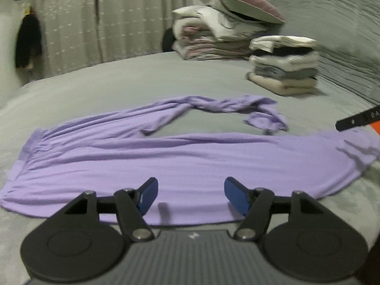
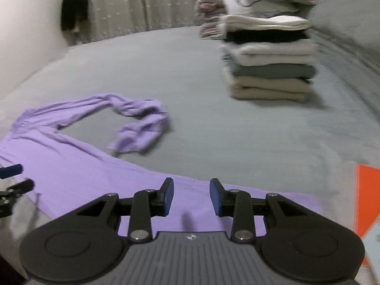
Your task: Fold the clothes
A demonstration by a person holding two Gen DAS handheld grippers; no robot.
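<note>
Left gripper point(image 1: 191, 196), right gripper point(image 2: 191, 197): jaws apart, empty, above near edge of lilac garment point(image 1: 166, 161). Garment: spread on grey bed point(image 1: 118, 83), one limb twisted, unfolded. Folded stack point(image 2: 268, 59) behind: done. Remaining: this piece.

Only legible marks: pale letters "DA", cut off by the frame edge, on a black finger of the right gripper point(image 1: 358, 118) above the purple garment point(image 1: 166, 156). Small white emblem on each gripper body, unreadable.
</note>
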